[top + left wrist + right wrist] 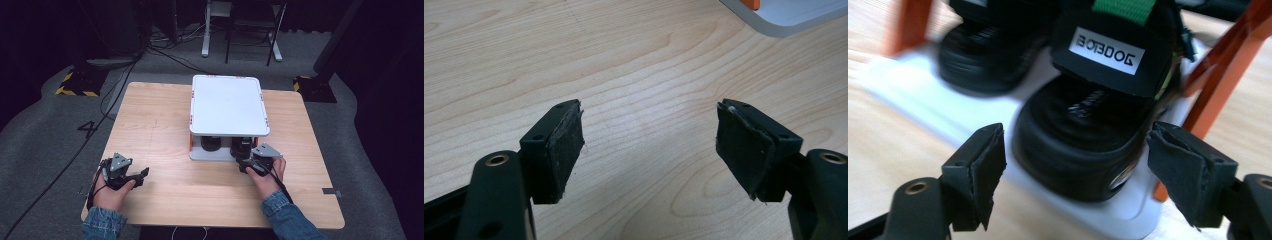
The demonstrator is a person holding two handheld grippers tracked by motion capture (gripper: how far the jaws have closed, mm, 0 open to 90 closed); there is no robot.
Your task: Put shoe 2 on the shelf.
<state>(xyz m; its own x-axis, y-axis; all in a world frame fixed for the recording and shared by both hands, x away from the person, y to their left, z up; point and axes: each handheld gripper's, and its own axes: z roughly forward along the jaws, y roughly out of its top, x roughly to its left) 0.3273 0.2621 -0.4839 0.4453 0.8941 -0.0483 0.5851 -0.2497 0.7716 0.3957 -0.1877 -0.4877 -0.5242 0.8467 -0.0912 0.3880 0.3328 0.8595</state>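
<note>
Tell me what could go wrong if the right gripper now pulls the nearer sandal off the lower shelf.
1. The right gripper is open around the sandal's rounded heel; the fingers might slip off it.
2. The orange post stands close beside one finger and could catch it.
3. The second sandal sits close alongside and might be dragged out.

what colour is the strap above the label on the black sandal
Green strap on the black sandal, clearest in the right gripper view.

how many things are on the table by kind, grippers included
sandals: 2, one straight ahead of the right gripper's open jaws, the other beside it
rack: 1, a white two-level shelf with orange posts
grippers: 2, left and right, both open
total: 5
</note>
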